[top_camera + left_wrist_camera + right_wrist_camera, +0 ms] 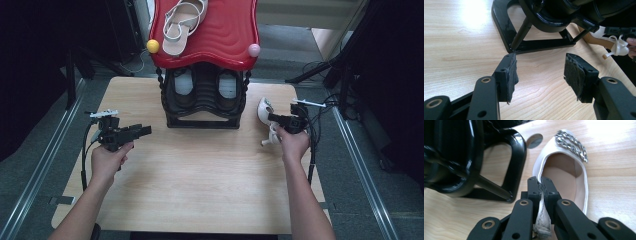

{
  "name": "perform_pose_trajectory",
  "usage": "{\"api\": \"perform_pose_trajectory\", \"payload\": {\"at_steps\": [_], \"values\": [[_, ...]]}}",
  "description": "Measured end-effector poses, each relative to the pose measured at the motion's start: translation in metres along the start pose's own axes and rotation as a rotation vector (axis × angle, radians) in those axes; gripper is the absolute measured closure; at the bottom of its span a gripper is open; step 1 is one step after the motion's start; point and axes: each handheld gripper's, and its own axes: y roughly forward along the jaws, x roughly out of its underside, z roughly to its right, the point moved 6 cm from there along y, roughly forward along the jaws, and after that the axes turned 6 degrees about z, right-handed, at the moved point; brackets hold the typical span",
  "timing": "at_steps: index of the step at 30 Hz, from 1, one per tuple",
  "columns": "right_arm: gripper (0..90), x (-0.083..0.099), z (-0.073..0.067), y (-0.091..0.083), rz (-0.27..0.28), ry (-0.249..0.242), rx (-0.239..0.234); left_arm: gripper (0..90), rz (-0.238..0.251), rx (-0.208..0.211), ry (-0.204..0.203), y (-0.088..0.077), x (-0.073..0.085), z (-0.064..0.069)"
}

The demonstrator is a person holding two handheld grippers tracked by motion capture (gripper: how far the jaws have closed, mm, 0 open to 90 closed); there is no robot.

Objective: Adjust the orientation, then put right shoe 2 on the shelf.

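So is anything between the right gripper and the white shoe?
No. The right gripper is already shut on the side wall of the white shoe, beside the black shoe rack.

No legible text, labels or numbers anywhere

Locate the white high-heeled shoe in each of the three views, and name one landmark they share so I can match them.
High view: white shoe at right of the table, beside the rack, gripped by the right claw.
Left gripper view: far right edge, behind the rack's base.
Right gripper view: centre, its side wall pinched in the shut jaws.
Shared landmark: the black shoe rack.
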Motion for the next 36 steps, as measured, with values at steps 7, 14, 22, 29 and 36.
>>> {"api": "perform_pose_trajectory", "payload": {"at_steps": [7, 14, 22, 29, 36], "values": [[88.6, -0.013, -0.006, -0.005, 0.035, 0.08, -0.078, 44.0, 0.005, 0.0, -0.002, 0.0, 0.0, 0.0], [88.6, -0.027, -0.014, -0.011, 0.038, 0.116, -0.101, 44.0, 0.004, -0.001, 0.001, -0.001, 0.0, -0.001], [88.5, -0.041, -0.025, -0.017, 0.037, 0.115, -0.116, 44.0, 0.008, 0.0, -0.008, 0.0, -0.001, -0.001], [88.5, -0.055, -0.034, -0.025, 0.032, 0.102, -0.114, 44.0, 0.011, 0.0, -0.007, 0.0, -0.001, -0.001], [88.4, -0.076, -0.047, -0.036, 0.04, 0.1, -0.126, 44.0, 0.009, 0.0, -0.004, -0.001, -0.001, 0.0]]}}
